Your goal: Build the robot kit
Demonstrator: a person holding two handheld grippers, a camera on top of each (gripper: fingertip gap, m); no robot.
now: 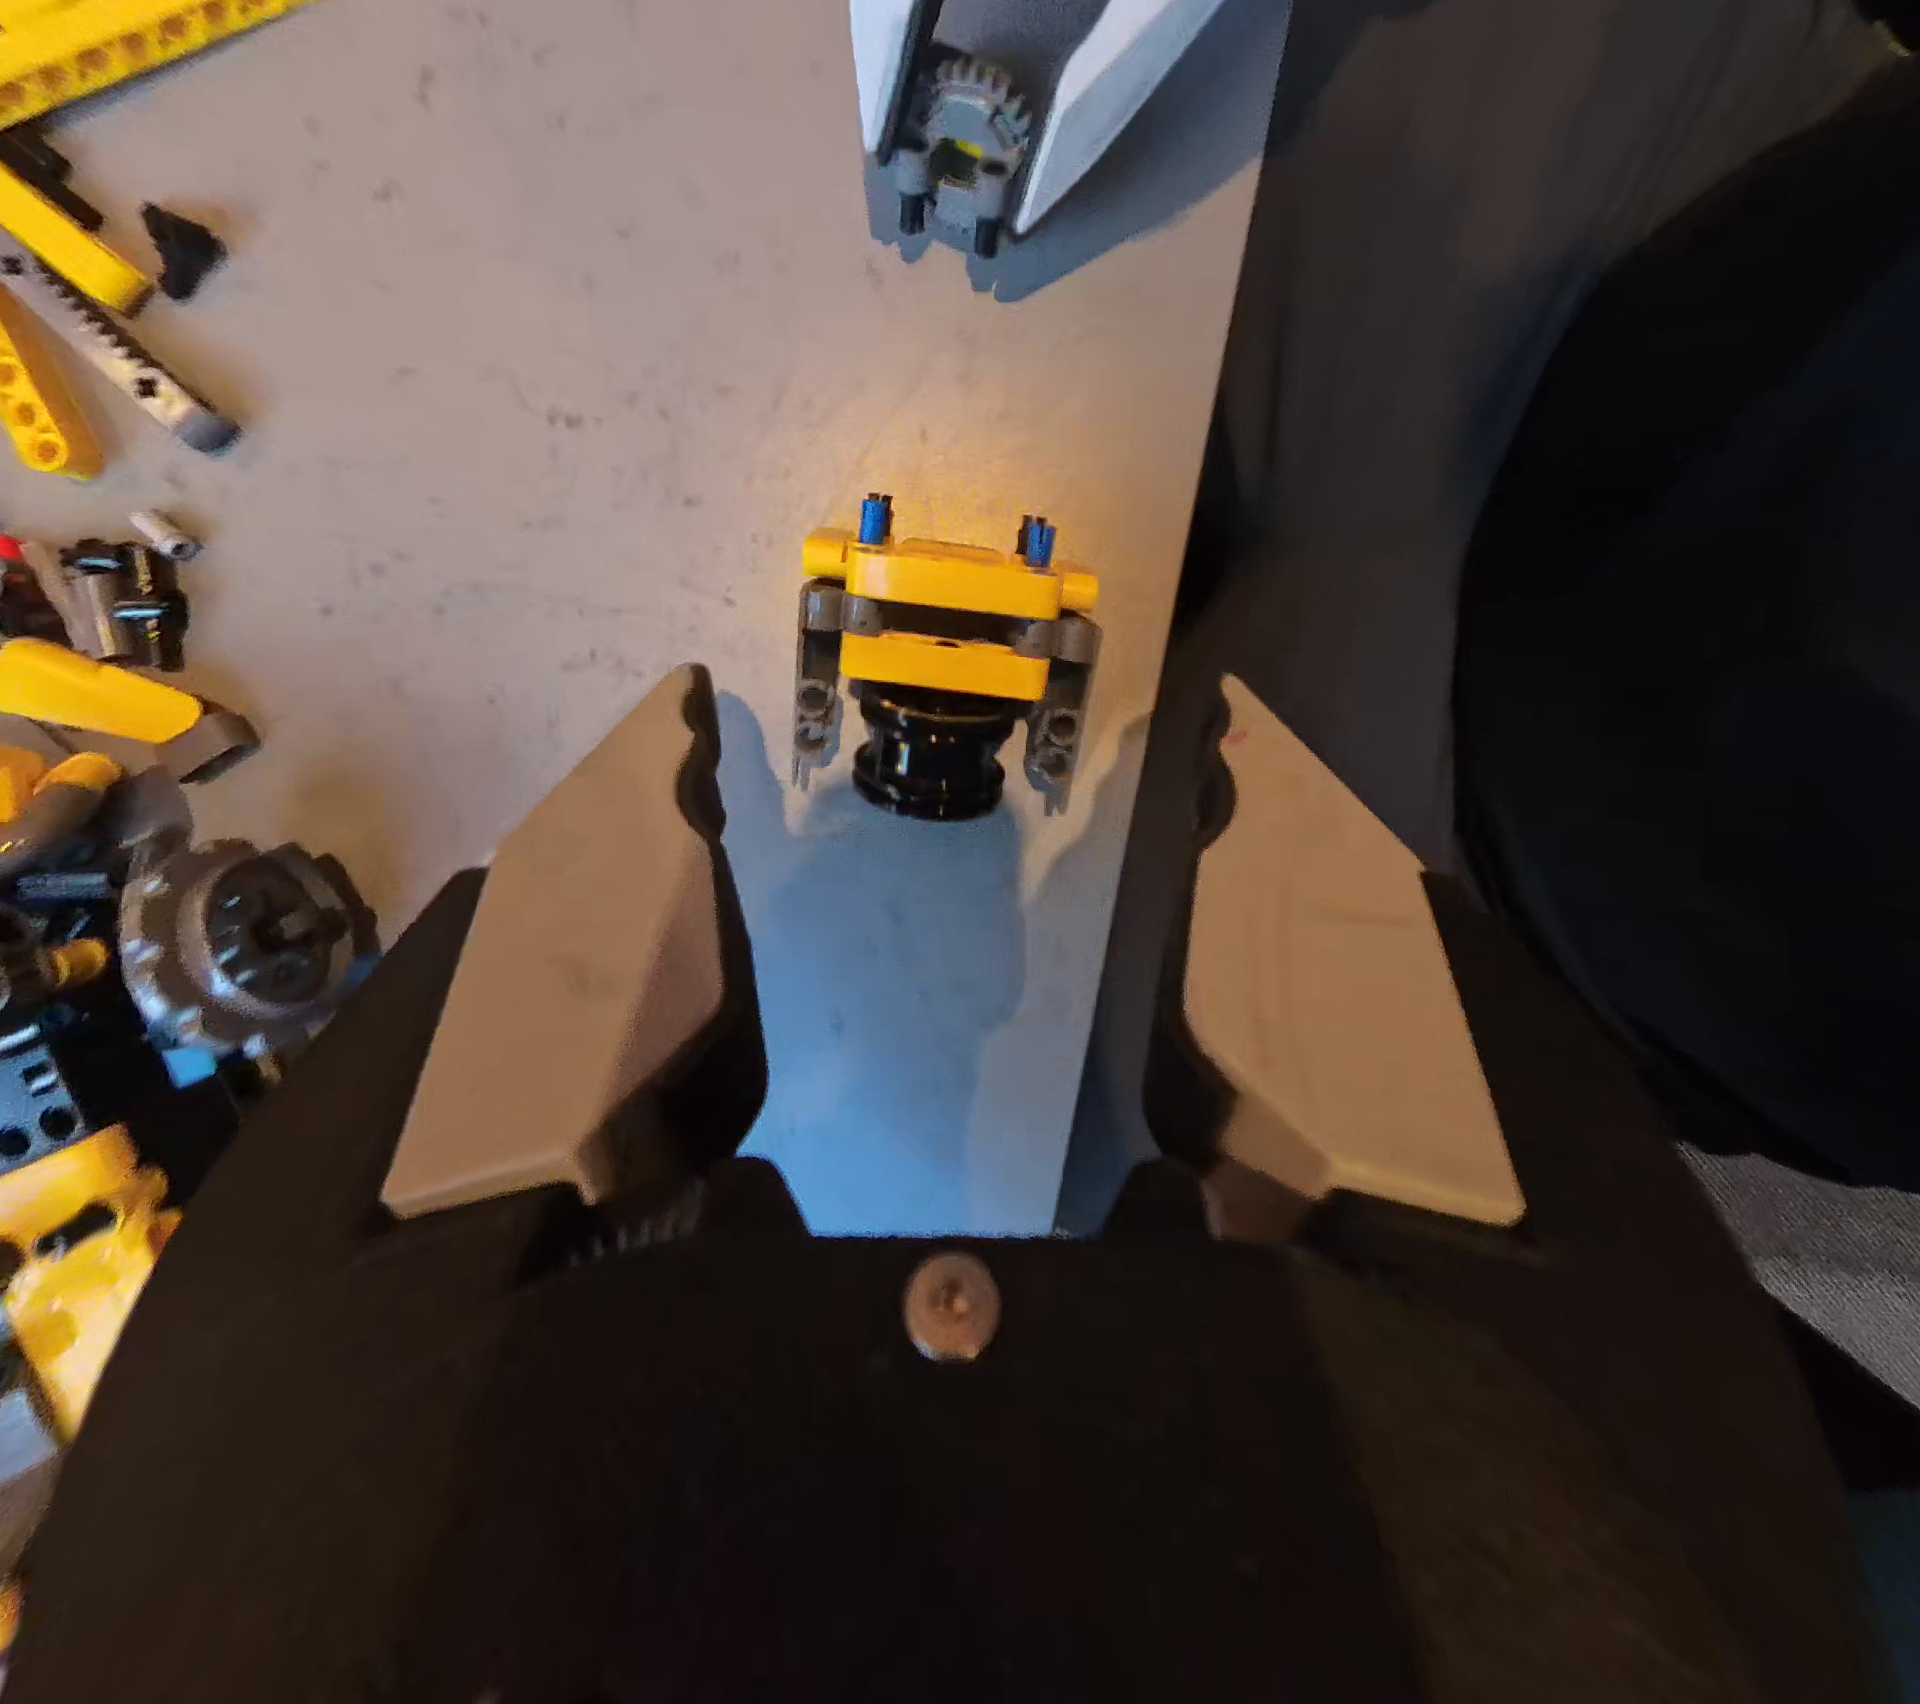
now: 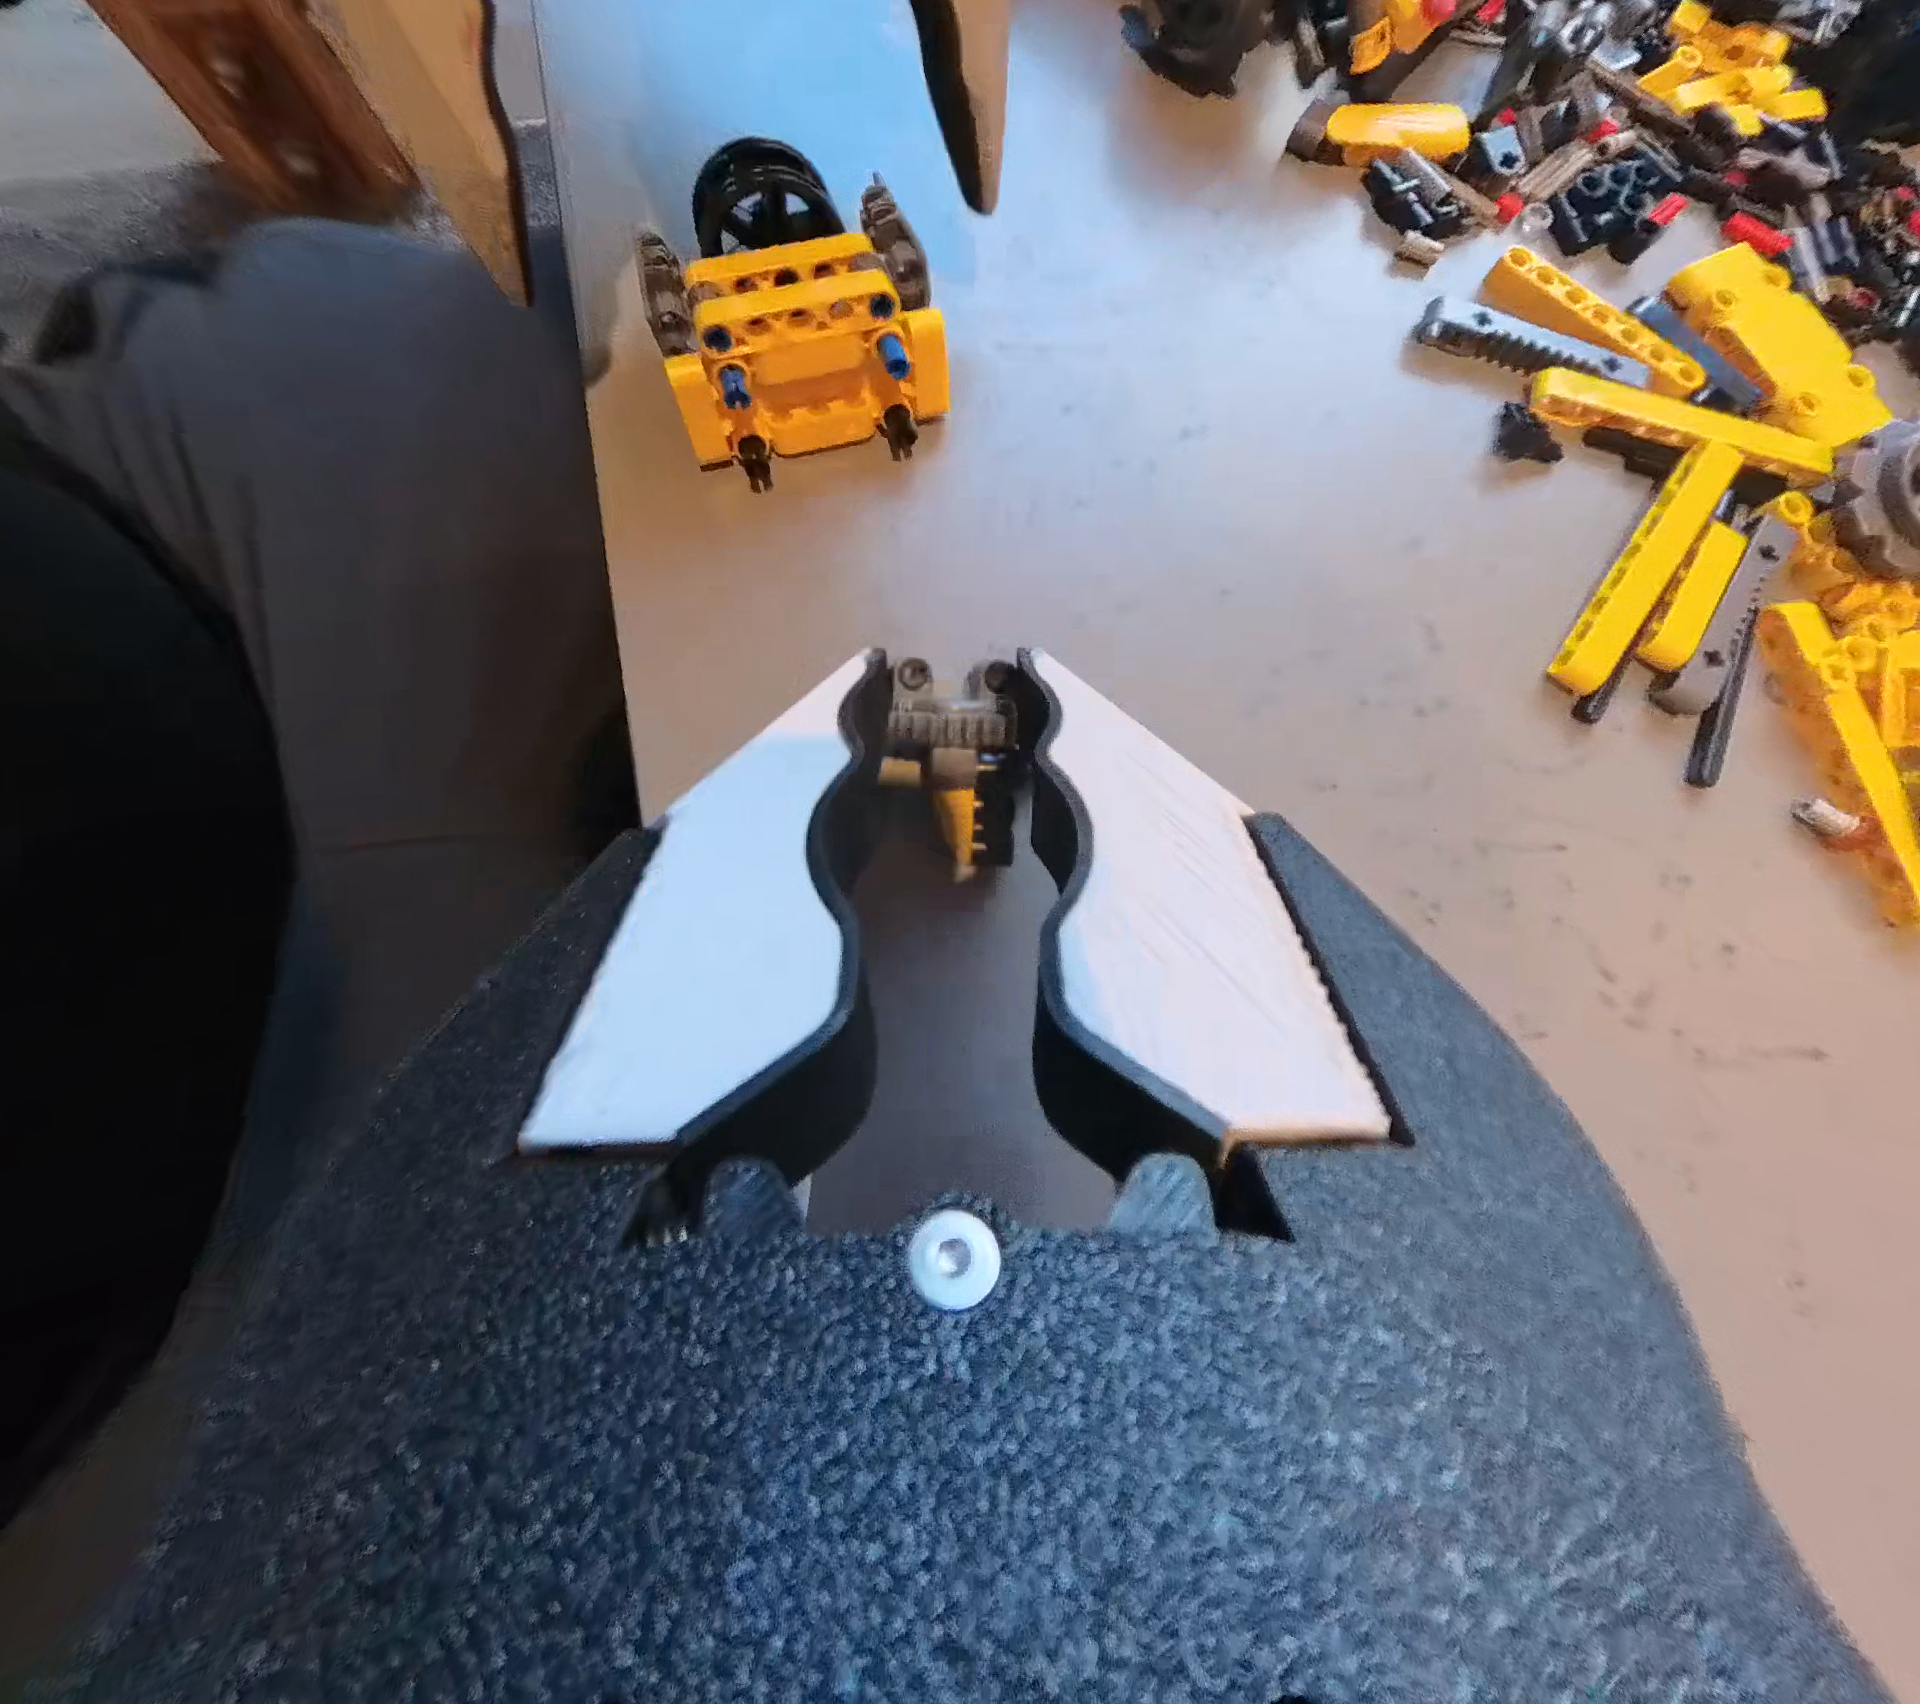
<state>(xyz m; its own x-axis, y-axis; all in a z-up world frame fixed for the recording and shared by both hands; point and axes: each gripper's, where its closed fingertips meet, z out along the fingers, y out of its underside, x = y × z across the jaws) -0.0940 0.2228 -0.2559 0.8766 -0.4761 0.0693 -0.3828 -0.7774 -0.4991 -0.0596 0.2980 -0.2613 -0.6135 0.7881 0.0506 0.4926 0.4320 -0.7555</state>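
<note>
Clamped between the fingers of the right gripper (image 2: 951,698), a small grey gear assembly (image 2: 951,724) is held above the table (image 2: 1195,511). A yellow block assembly (image 1: 945,631), blue pins pointing away, is straddled untouched by the spread left gripper (image 1: 961,719).

Brick pile (image 2: 1662,148) cut off by frame edge, far parts blurred

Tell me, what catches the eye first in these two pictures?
A small yellow block assembly on a black wheel hub stands alone on the pale table, just ahead of the open left gripper. Beyond it, the right gripper is shut on a little grey gear piece. A pile of yellow and black building parts sprawls to one side.
</note>
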